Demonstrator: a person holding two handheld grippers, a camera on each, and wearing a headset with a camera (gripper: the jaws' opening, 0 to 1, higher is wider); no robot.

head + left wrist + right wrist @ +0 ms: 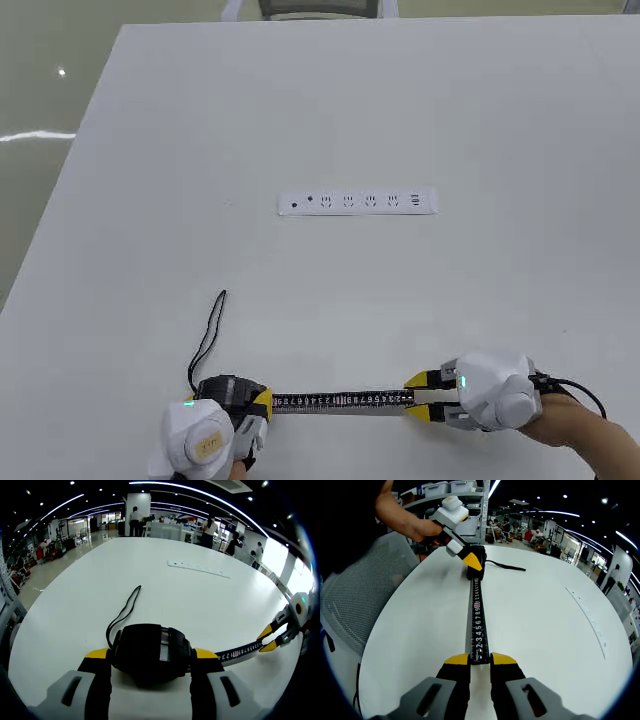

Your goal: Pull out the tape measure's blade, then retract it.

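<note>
A black tape measure case (232, 391) rests near the front edge of the white table, its wrist strap (208, 335) trailing away from me. My left gripper (150, 654) is shut on the case (150, 650). The numbered blade (338, 401) runs out to the right along the table. My right gripper (417, 396) is shut on the blade's tip; in the right gripper view the blade (477, 615) stretches from the yellow fingertips (457, 660) back to the case (477, 560).
A white power strip (358, 202) lies flat at the table's middle. The table's left edge (70, 170) drops to a shiny floor. A chair (318, 8) stands at the far side. A mesh chair (365, 600) is near me.
</note>
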